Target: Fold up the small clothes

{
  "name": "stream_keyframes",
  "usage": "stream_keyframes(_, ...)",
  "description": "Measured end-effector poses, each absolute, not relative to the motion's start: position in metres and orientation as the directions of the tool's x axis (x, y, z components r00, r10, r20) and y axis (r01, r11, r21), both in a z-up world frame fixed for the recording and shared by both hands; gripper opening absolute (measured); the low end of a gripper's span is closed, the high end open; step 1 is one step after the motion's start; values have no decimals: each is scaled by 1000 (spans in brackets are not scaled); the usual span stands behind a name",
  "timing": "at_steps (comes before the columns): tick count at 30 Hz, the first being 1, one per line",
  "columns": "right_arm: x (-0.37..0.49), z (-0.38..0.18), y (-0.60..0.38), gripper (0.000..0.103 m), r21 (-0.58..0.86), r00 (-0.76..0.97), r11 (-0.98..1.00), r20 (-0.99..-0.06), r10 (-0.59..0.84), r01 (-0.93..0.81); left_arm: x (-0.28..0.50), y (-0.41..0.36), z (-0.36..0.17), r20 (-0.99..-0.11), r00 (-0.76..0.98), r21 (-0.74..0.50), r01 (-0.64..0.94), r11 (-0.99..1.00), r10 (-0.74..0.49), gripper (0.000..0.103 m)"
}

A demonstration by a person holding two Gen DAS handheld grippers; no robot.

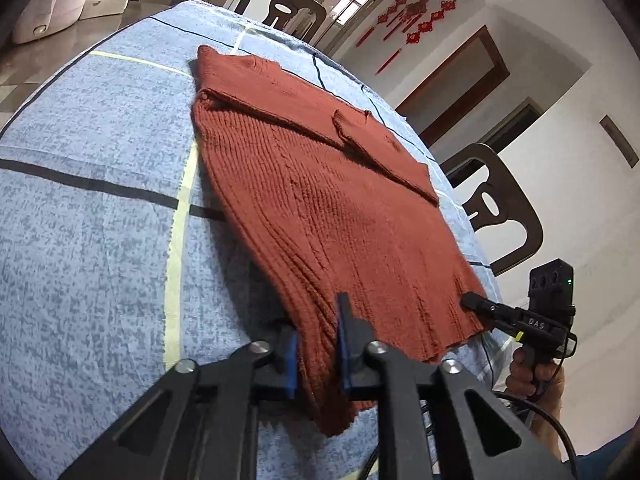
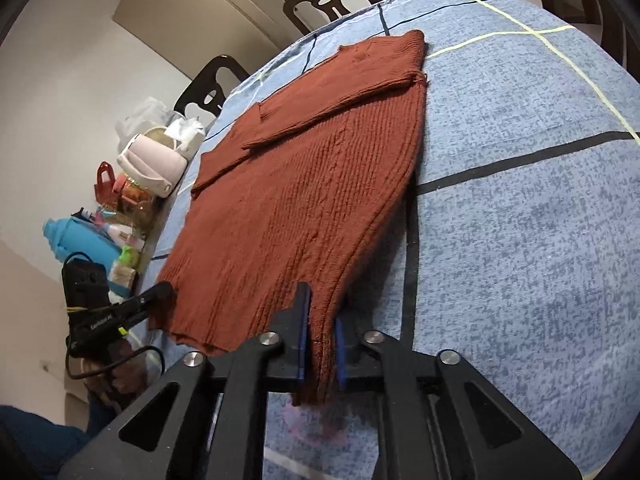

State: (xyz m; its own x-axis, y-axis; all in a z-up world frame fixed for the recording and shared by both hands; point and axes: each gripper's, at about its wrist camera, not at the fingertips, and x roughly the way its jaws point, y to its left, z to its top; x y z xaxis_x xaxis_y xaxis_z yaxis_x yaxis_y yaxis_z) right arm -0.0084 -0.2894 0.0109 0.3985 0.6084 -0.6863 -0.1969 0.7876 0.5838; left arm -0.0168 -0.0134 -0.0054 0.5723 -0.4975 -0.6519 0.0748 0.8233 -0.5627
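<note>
A rust-red knitted sweater [image 1: 320, 184] lies flat on the blue checked tablecloth [image 1: 100, 240], its sleeves folded across the back. My left gripper [image 1: 318, 328] is shut on the hem's near left corner, the knit bunched between the blue pads. At the right edge of the left wrist view, my right gripper [image 1: 471, 301] is pinching the other hem corner. In the right wrist view the sweater [image 2: 300, 184] stretches away over the cloth [image 2: 520, 240]. My right gripper [image 2: 322, 320] is shut on its hem corner there, with the left gripper [image 2: 162, 290] clamped at the far corner.
Dark chairs [image 1: 496, 208] [image 2: 212, 80] stand around the table. A white appliance [image 1: 52, 4] sits at the far left. Along the table's side are a pink-and-white appliance [image 2: 152, 164], a blue bottle [image 2: 84, 240] and several small items. A person's hand [image 1: 532, 372] holds the right gripper's handle.
</note>
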Motion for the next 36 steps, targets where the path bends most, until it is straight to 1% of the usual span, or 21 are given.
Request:
stream_keyframes(6,-17,26,-306,8,586,456,783,-649,608,-210,-27,1,13,-608,621,-557,112,823,-496,13)
stream_keyframes(12,-13,3,-309,7,601,416,783,-678,606,-160,-24,9,-1,-626,592,-578,85,812,-507,12)
stream_keyframes(15,-13,13,-310,7,597,430,781,-666,609,-181,-27,13,12,-593,623,-582,105,806,-510,12)
stream_keyframes(20,-5,39,-312,7,604,469,763,-618,631,-230,-19,20,43,-538,683,-565,143,813,-494,12)
stream_keyframes(27,38,82,-310,7,606,527,739,-542,654,-294,25,18,84,-514,728,-485,189,854,-454,12)
stream_keyframes(29,58,91,-309,7,601,543,736,-523,657,-311,45,22,91,-514,733,-484,181,856,-445,12)
stream_keyframes(32,90,94,-310,7,622,546,721,-505,668,-306,74,30,96,-521,742,-473,159,867,-421,12)
stream_keyframes(36,133,80,-308,7,651,537,715,-520,664,-253,114,37,84,-560,729,-466,116,877,-393,12)
